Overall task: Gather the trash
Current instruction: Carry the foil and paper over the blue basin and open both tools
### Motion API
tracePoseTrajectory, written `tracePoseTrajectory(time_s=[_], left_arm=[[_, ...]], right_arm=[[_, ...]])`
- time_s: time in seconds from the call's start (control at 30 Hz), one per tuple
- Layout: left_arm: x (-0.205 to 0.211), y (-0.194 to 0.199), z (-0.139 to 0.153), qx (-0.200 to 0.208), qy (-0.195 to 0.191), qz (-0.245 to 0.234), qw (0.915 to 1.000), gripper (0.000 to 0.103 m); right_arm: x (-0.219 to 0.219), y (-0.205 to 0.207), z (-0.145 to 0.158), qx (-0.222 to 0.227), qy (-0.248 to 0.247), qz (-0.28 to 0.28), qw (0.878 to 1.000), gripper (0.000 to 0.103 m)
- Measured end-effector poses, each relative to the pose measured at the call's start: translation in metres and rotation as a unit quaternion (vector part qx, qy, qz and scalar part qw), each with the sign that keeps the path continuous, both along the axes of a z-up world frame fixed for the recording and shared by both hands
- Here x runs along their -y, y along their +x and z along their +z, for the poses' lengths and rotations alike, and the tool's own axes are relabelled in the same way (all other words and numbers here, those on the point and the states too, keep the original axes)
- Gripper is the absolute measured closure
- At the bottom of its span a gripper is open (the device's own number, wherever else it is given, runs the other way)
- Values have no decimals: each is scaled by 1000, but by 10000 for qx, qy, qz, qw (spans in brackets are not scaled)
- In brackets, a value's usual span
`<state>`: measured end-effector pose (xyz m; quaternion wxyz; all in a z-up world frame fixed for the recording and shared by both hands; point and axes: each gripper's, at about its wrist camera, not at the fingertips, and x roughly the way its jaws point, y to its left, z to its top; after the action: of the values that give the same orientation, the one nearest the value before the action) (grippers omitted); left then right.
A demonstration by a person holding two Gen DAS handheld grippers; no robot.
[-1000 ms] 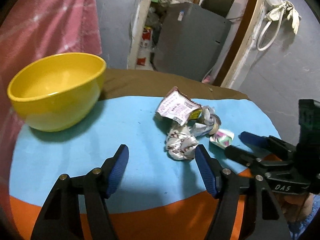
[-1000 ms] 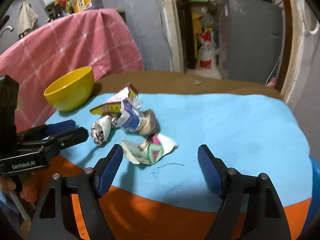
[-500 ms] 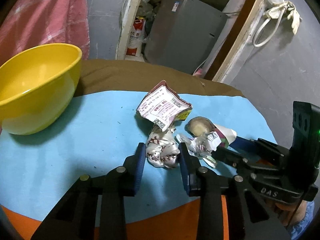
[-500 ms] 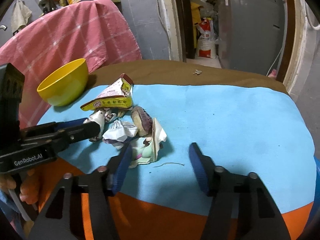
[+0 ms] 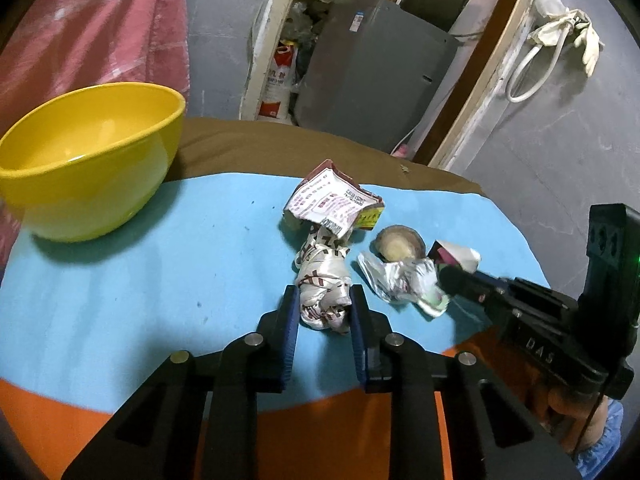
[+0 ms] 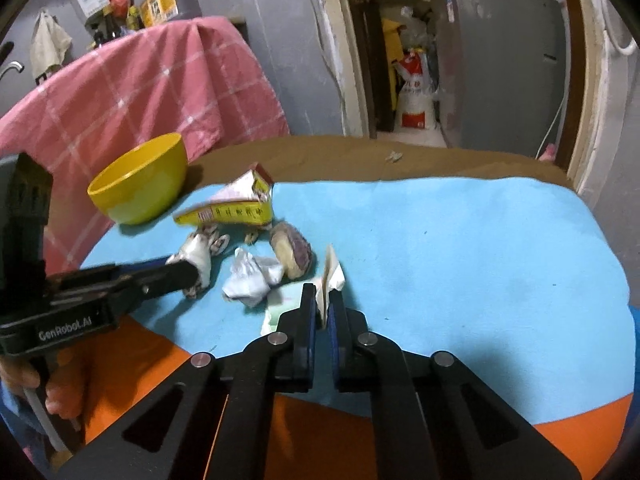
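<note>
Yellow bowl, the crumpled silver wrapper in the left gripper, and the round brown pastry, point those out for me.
yellow bowl (image 5: 92, 168): left wrist view, outer wall.
crumpled silver wrapper (image 5: 323, 292): left wrist view, middle, between the pads.
round brown pastry (image 5: 400, 245): left wrist view, pale cut face.

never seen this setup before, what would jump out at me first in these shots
The yellow bowl standing empty at the blue mat's far left. Mid-mat lies a heap of trash: the left gripper has just closed on a crumpled silver wrapper, and the right gripper pinches a pale paper scrap.
</note>
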<state>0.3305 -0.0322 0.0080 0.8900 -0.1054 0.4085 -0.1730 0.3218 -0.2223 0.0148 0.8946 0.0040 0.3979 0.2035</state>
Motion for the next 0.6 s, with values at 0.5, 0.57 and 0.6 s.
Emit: tracePoseTrajectory(time_s=[0.5,0.57,0.6], left_arm=[[16,-59,22,924,91,176,9955,83],[23,-66,29,1149,84,198,9931,83],[27,-68,34,1261,72,200,9918,83]], right_arm=[[20,-54,34,1778,227,-317,9833,99],[27,-66,44,2216,293,-388,9739,99],[28,-71,47,2362,282,-421,9704,99]])
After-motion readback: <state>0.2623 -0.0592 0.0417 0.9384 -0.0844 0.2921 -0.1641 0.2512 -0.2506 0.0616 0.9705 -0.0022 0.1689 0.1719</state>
